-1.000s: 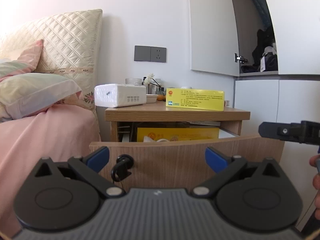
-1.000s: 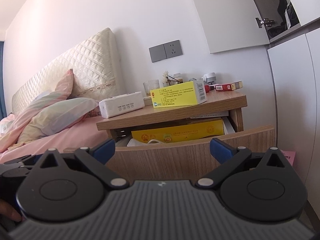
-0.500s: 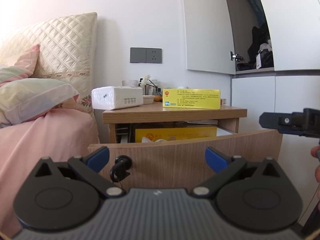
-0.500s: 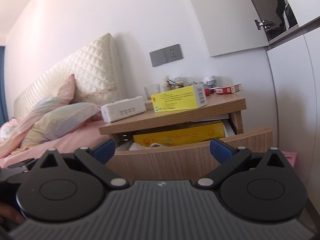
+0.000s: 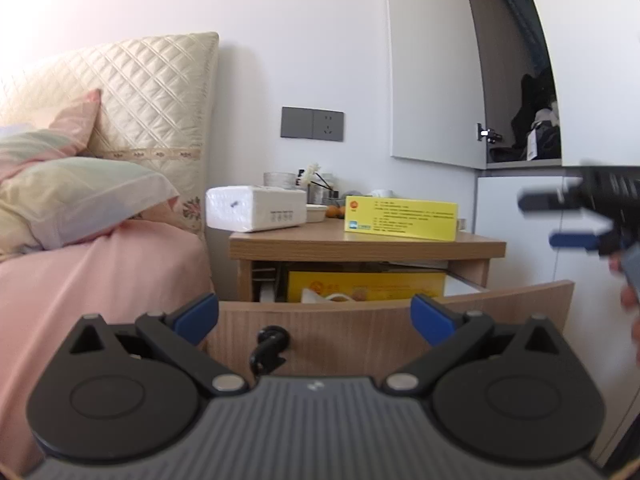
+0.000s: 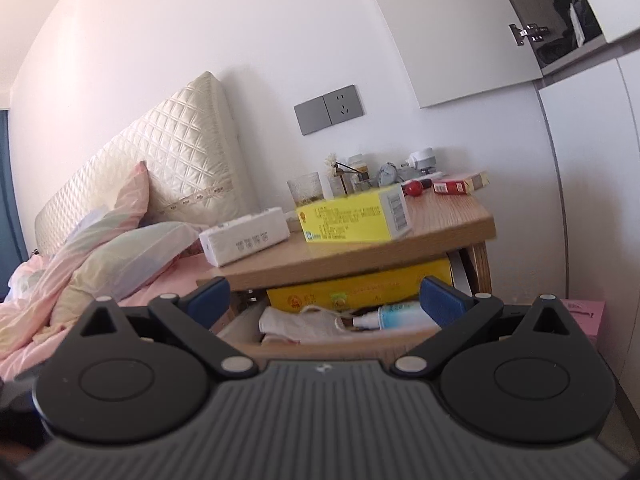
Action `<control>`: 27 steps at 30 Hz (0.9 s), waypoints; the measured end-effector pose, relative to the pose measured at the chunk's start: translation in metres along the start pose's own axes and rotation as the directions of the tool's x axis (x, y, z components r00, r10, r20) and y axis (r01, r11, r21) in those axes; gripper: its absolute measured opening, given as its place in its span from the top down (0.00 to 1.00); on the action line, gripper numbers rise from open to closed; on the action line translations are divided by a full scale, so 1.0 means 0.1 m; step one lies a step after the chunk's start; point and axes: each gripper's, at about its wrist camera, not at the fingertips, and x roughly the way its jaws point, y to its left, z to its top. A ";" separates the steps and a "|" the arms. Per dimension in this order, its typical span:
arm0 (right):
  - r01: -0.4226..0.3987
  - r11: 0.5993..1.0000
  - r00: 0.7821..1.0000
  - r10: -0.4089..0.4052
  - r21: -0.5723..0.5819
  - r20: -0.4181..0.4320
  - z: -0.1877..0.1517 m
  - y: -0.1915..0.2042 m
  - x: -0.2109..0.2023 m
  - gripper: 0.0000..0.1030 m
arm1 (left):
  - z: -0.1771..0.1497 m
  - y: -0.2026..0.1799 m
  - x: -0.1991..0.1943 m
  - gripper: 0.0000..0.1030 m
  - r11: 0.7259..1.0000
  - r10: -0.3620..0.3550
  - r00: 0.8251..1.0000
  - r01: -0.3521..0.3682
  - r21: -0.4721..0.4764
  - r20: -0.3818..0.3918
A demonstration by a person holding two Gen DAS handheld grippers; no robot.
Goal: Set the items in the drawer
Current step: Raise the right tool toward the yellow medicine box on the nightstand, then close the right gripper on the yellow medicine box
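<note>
We hold two grippers — the left gripper (image 5: pixel 315 315) and the right gripper (image 6: pixel 325 299) — both spread wide and empty before one pulled-out drawer (image 5: pixel 384 330). On the nightstand (image 6: pixel 384 250) stand one yellow box (image 6: pixel 354 218) and one white tissue pack (image 6: pixel 245 239).

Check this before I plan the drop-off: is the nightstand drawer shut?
No, the drawer stands pulled out below the nightstand top, with a yellow box and a small bottle showing inside it.
</note>
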 end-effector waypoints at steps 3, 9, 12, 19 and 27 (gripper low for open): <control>-0.025 1.000 1.000 0.025 0.013 -0.004 0.23 0.02 0.15 0.00 | -0.01 0.00 0.00 0.00 1.000 -0.001 1.000 0.002 0.011 -0.004; -0.052 0.977 0.992 0.075 -0.209 0.102 0.54 0.34 0.28 0.00 | -0.03 0.09 0.00 0.00 1.000 0.009 1.000 -0.009 0.000 0.003; -0.034 0.973 0.987 0.070 -0.230 0.148 0.60 0.41 0.28 0.00 | -0.03 0.17 0.02 0.00 1.000 0.029 1.000 -0.029 -0.003 -0.002; -0.160 0.951 0.985 0.134 -0.266 -0.113 0.87 0.38 0.85 0.00 | -0.04 0.11 -0.03 0.00 1.000 0.024 1.000 -0.024 0.015 0.003; -0.160 0.946 0.930 0.049 -0.281 -0.364 1.12 0.15 1.91 0.00 | -0.11 -0.01 0.02 0.00 0.998 0.021 1.000 -0.020 0.058 -0.020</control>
